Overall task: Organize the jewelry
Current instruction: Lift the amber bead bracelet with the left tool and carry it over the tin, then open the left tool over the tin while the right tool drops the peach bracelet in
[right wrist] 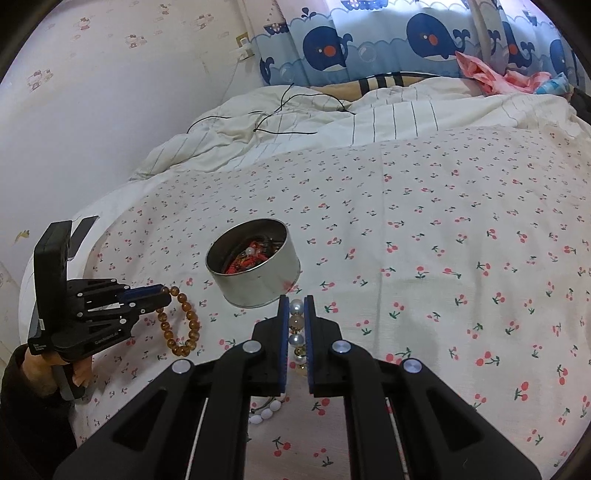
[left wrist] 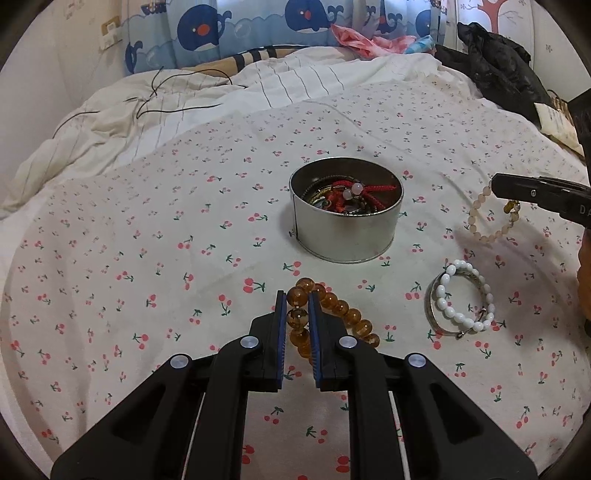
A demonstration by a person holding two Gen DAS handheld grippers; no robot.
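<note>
no legible text, tool markings blurred

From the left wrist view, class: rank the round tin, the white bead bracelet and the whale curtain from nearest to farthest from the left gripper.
1. White bead bracelet: on the sheet, right of the left gripper, whose jaws hold the amber bead bracelet.
2. Round tin: ahead, slightly right. Close to the first.
3. Whale curtain: far behind the bed.

Round silver tin (left wrist: pixel 345 221), upright, open, holds red cord and tangled pieces. Amber bead bracelet (left wrist: pixel 332 306) dangling at tin's 6 o'clock. Pale bead bracelet (left wrist: pixel 480 218) hanging at 3 o'clock. White oval-bead bracelet (left wrist: pixel 463 299) lies on bed, overlapping silver bangle (left wrist: pixel 434 317), 4 o'clock.
</note>
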